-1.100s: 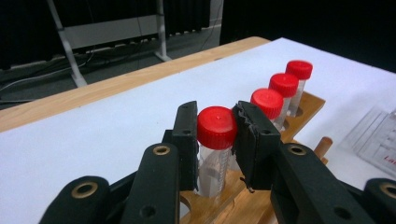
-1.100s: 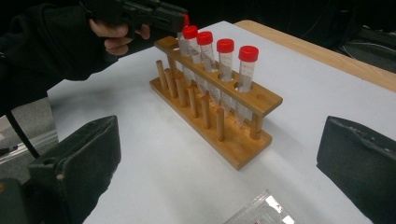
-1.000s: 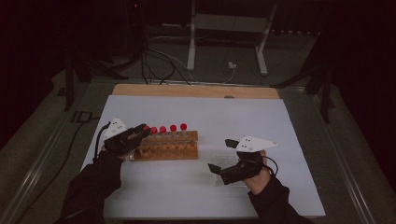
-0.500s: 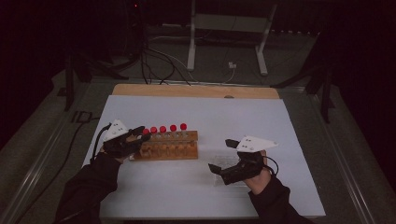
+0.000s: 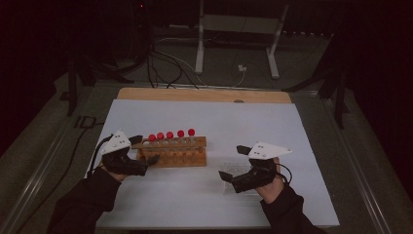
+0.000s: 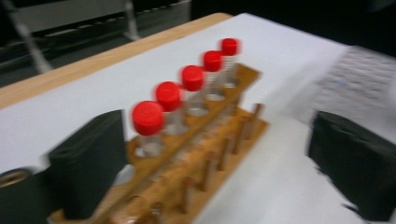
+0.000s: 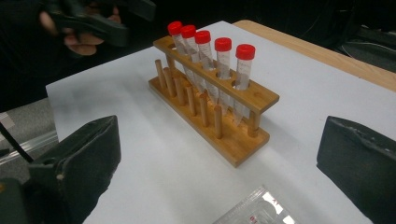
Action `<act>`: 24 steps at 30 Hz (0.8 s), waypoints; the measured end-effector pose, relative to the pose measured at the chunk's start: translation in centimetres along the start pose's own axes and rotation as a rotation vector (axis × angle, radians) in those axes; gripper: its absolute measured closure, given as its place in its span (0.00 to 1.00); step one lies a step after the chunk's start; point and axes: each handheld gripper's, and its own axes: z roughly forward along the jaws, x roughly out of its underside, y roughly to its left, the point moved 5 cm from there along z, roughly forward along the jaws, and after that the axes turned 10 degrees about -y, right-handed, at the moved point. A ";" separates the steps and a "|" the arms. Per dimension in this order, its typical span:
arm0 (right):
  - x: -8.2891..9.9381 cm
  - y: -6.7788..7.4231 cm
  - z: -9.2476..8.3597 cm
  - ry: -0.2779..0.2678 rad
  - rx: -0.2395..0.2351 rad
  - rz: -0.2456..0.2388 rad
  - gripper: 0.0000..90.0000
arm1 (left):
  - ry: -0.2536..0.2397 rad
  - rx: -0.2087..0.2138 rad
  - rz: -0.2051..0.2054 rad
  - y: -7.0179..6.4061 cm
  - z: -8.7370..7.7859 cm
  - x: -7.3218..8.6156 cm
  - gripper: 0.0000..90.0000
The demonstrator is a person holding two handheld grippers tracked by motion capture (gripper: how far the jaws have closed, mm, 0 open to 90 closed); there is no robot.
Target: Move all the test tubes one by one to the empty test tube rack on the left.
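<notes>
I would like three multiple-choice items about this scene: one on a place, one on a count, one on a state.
1. Where is the wooden rack?
A. Beside the left gripper
B. Under the right gripper
C. On the floor

2. How many red-capped tubes stand in it?
A. Three
B. Five
C. Seven

3. How do the left gripper's jaws stand?
A. Closed on a tube
B. Closed on the rack
C. Open

Key: 1 A, the rack lies at its jaws. 2 B, five red caps in a row. 3 C, the jaws have just been opening and grip nothing.
</notes>
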 end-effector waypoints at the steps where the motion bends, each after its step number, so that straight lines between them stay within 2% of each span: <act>1: 0.0 0.0 0.0 0.000 0.001 0.000 0.00 | 0.002 0.002 0.004 -0.3 -0.1 0.0 0.02; 7: 0.2 -0.2 -0.4 -0.003 0.006 0.008 0.00 | -0.017 0.050 0.001 -1.9 -0.8 0.5 0.01; 12: 0.5 -0.3 -0.7 -0.003 0.011 0.014 0.00 | -0.013 0.081 -0.002 -3.0 -1.0 1.0 0.01; 24: 1.3 -0.7 -1.3 0.002 0.017 0.023 0.00 | 0.030 0.101 0.014 -4.4 -0.2 3.9 0.01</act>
